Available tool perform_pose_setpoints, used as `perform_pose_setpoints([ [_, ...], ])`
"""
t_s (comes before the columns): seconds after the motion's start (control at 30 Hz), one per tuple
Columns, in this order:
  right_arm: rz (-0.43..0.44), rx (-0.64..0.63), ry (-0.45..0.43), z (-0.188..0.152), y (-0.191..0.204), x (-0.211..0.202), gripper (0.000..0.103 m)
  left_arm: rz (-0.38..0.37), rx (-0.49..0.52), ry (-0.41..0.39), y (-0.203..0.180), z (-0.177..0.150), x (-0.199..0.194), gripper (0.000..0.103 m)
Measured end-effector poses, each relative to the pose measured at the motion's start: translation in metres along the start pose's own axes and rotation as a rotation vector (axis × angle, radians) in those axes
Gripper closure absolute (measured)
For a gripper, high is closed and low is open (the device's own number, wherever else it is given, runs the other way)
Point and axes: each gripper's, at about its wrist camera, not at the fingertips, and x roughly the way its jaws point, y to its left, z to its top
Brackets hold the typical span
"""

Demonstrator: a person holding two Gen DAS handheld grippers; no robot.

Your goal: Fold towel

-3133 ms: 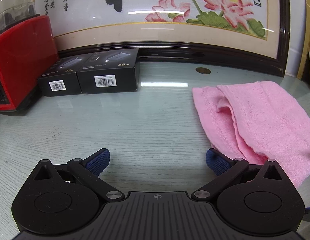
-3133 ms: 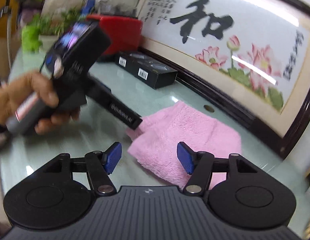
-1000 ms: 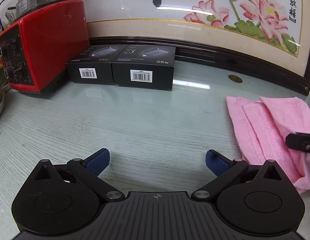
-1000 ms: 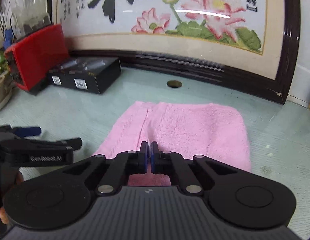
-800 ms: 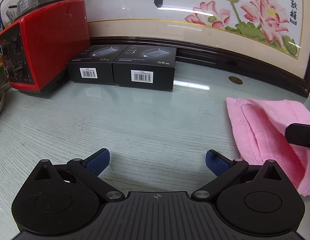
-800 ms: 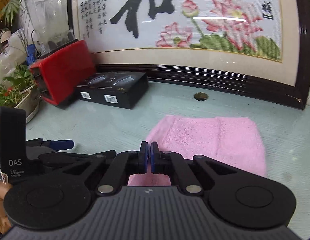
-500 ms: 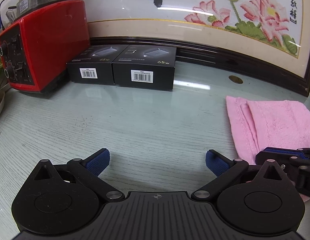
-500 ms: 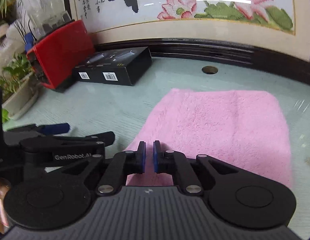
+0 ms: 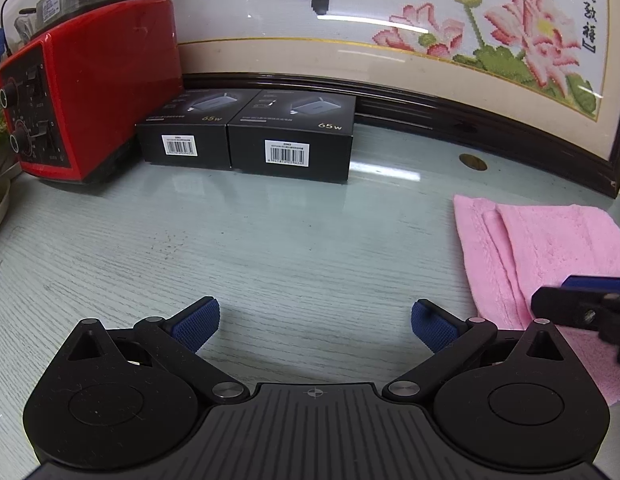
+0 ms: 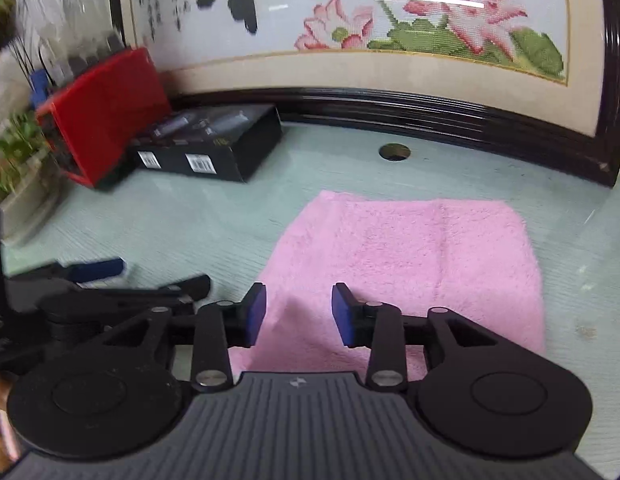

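Observation:
A pink towel (image 10: pixel 405 256) lies folded flat on the pale green table; it also shows at the right edge of the left wrist view (image 9: pixel 549 248), with a folded layer edge along its left side. My right gripper (image 10: pixel 298 314) is open over the towel's near edge, nothing between its blue pads. My left gripper (image 9: pixel 314 322) is open and empty over bare table, left of the towel. The right gripper's fingers (image 9: pixel 581 300) show over the towel in the left wrist view. The left gripper (image 10: pixel 110 280) shows at the left of the right wrist view.
Two black boxes (image 9: pixel 250 132) sit at the back of the table next to a red blender base (image 9: pixel 82 96). A large framed embroidery (image 9: pixel 389 20) leans behind them. A round hole (image 10: pixel 394 152) is in the tabletop beyond the towel. Plants (image 10: pixel 10 152) stand at far left.
My right gripper has opened and let go of the towel's edge, which now lies flat. The left gripper has stayed open and almost still.

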Motion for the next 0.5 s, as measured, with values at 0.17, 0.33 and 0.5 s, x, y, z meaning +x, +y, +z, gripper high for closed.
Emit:
perform_pose_setpoints([
  [0.17, -0.120, -0.103, 0.032, -0.003, 0.024, 0.013, 0.056, 0.012, -0.004, 0.002, 0.001, 0.000, 0.001, 0.000],
  [0.33, -0.151, -0.138, 0.035, -0.005, 0.026, 0.014, 0.061, 0.036, -0.008, 0.003, 0.002, 0.001, 0.001, 0.000],
  [0.5, -0.129, -0.082, 0.018, -0.006, 0.013, 0.009, 0.080, 0.017, -0.032, -0.001, 0.006, 0.002, 0.000, 0.000],
])
